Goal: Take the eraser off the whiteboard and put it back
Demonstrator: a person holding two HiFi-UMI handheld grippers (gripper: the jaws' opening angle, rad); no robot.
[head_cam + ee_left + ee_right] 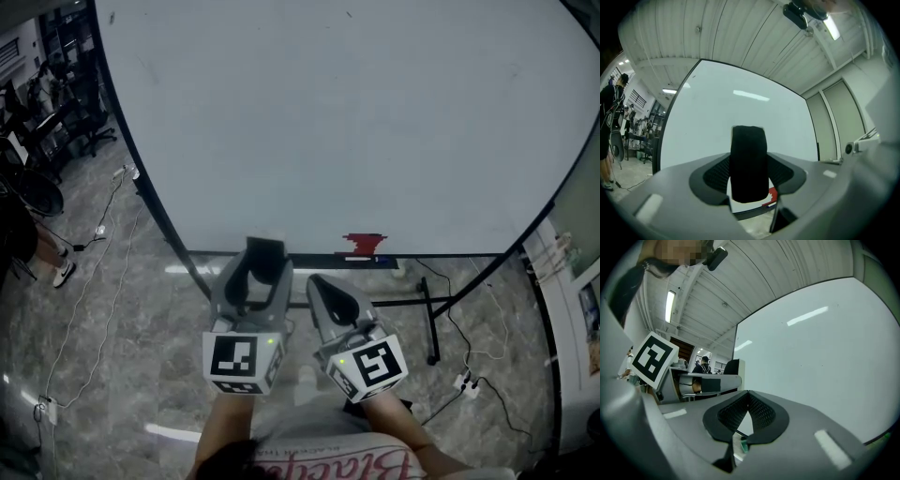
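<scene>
Left gripper (749, 180) pinched the eraser (749, 159) facing the whiteboard (347, 122); right gripper (747, 403) was shut, empty. Probably light and softish, best gripped mid-body.

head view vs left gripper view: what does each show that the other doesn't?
Head view only: the right gripper, shut with nothing in it, beside the left gripper; both marker cubes; a power strip on the floor.
Left gripper view only: the ceiling with a light, and the pads pressing on the sides of the eraser.
Both: the whiteboard, the black eraser in the left gripper, and a red thing on the board's bottom ledge.
</scene>
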